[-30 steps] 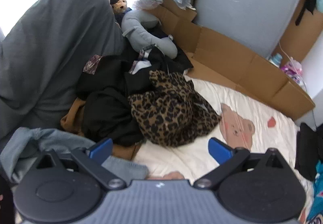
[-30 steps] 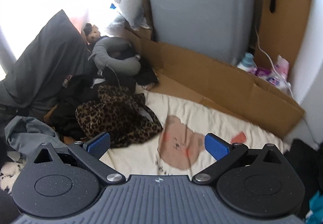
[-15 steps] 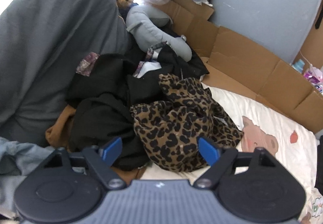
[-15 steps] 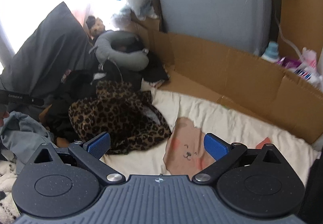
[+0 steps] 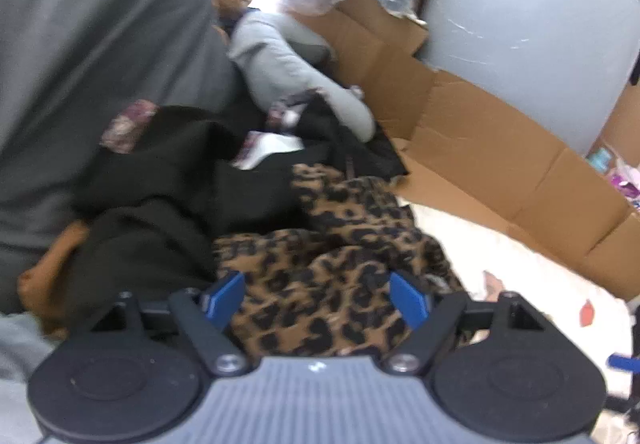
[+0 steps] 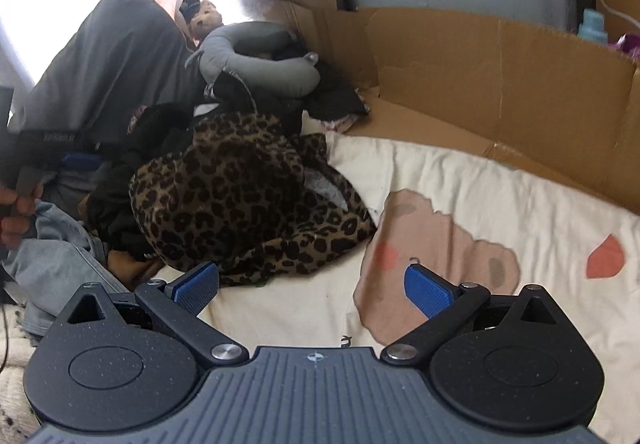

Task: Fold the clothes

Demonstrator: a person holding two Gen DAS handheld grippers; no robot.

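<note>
A crumpled leopard-print garment lies on a cream bedsheet, heaped against black clothes. My left gripper hangs low over the leopard garment, its jaws closing with the fabric between them; the blue pads do not press on it. My right gripper stands open just above the sheet, right of the garment's near edge, with nothing between its fingers. The left gripper's body also shows at the left edge of the right wrist view, held by a hand.
A dark grey pillow rises at the left, with a grey neck pillow and a small plush toy behind the pile. Flattened cardboard lines the bed's far side. Light blue jeans lie near left.
Both grippers have sunk toward the bed and moved closer to the clothes pile. The left gripper's jaws have narrowed and now frame the leopard-print garment.
</note>
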